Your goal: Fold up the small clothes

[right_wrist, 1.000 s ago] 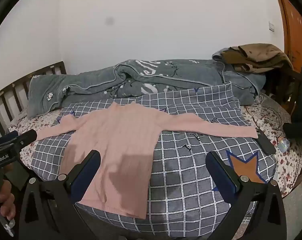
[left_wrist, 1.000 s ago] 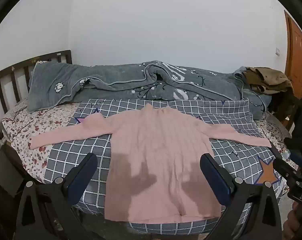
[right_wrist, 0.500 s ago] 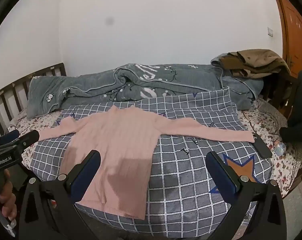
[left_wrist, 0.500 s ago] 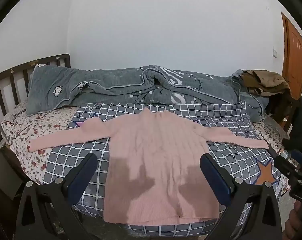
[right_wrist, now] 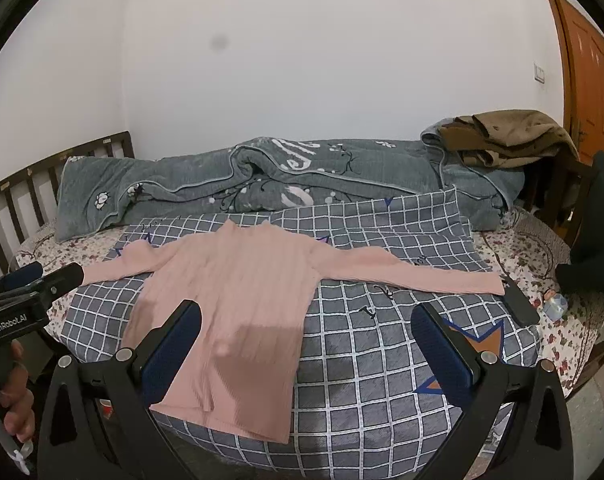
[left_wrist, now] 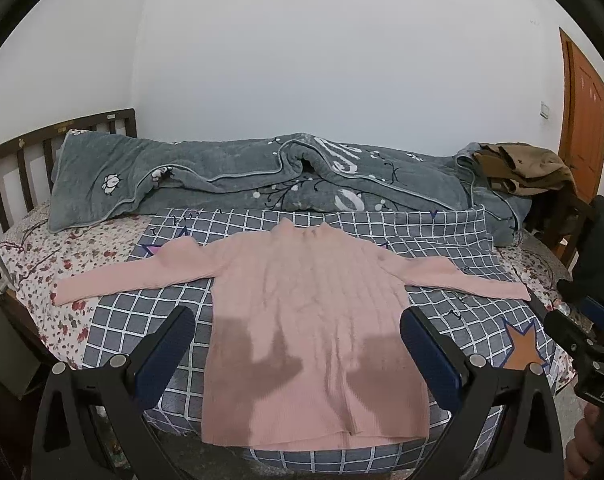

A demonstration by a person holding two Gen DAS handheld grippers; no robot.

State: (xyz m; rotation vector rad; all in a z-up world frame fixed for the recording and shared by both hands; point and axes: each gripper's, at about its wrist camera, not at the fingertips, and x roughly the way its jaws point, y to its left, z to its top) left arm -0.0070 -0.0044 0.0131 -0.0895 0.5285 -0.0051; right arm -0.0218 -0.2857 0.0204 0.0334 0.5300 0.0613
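From my left wrist view, my left jaws (left_wrist: 295, 336) stand wide open with nothing between them, hanging above the near hem of the pink sweater (left_wrist: 310, 312). The sweater lies flat and face-up on the checked blanket (left_wrist: 149, 312) that covers the bed (left_wrist: 33, 248), collar away from me toward the rolled grey quilt (left_wrist: 237, 176), hem at the near edge. Its body runs straight away from me, but the two sleeves stretch out sideways, so the longest line of the garment crosses in front of me from left to right. The left sleeve (left_wrist: 129, 280) ends out over the flowered sheet, off to the left of my left jaws. At the right edge I see part of my right gripper and the hand that carries it.

From my right wrist view, my right jaws (right_wrist: 306, 340) are just as wide open and hold nothing. Here the sweater (right_wrist: 237, 300) sits ahead and to the left, with only its lower right part between the pads. The right sleeve (right_wrist: 414, 278) reaches across in front of me toward a dark flat object (right_wrist: 520, 306) near the cuff. I judge each sleeve falls to the jaws on its own side: the left cuff is nearer my left, the right cuff nearer my right, and folding has not yet begun.
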